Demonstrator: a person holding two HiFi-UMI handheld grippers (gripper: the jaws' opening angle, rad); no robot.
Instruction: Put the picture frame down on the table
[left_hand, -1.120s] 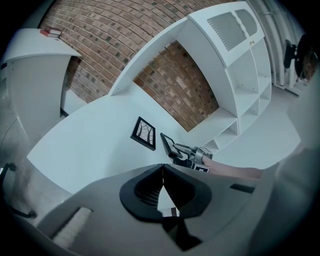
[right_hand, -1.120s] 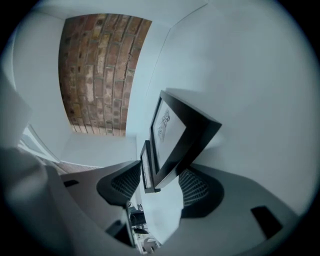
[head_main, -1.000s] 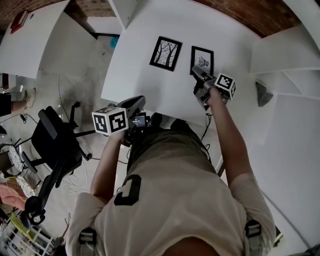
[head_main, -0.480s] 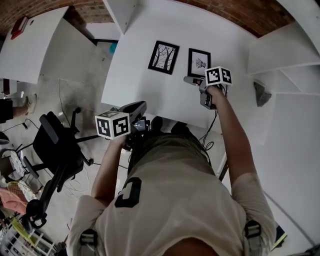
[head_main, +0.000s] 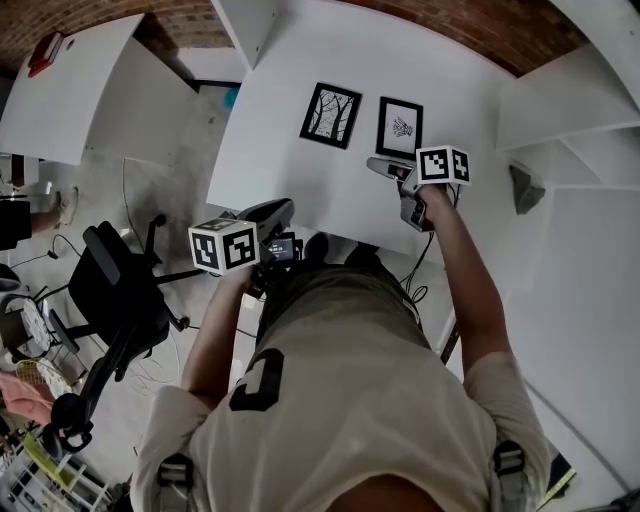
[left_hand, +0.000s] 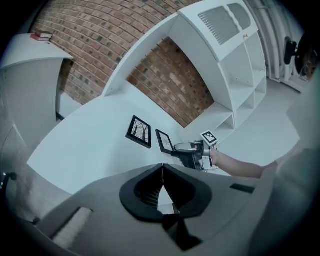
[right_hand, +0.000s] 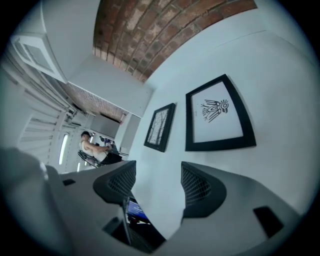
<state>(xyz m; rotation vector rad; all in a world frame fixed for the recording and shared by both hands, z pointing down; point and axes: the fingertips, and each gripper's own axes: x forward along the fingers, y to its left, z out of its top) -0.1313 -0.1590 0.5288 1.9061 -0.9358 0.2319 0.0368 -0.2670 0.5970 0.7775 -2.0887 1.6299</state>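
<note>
Right gripper (head_main: 377, 164) has backed off the bird-print picture frame (head_main: 400, 127). At 1.0 s ago its jaws overlapped the frame's near edge. Now they stand apart with nothing between them, just short of the frame, bare table (head_main: 330, 190) showing in the gap. The gripper has swung to point leftward. Its marker cube (head_main: 443, 165) has shifted toward the person.

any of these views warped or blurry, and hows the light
Head view: fisheye bends the white table edges; the light is flat and even, with hardly any shadows. Left gripper view: black vignette in the corners, the brick wall bows into a curve, and the close fingers look soft. Right gripper view: round dark vignette, yet the bird picture frame is sharp, with no glare.
</note>
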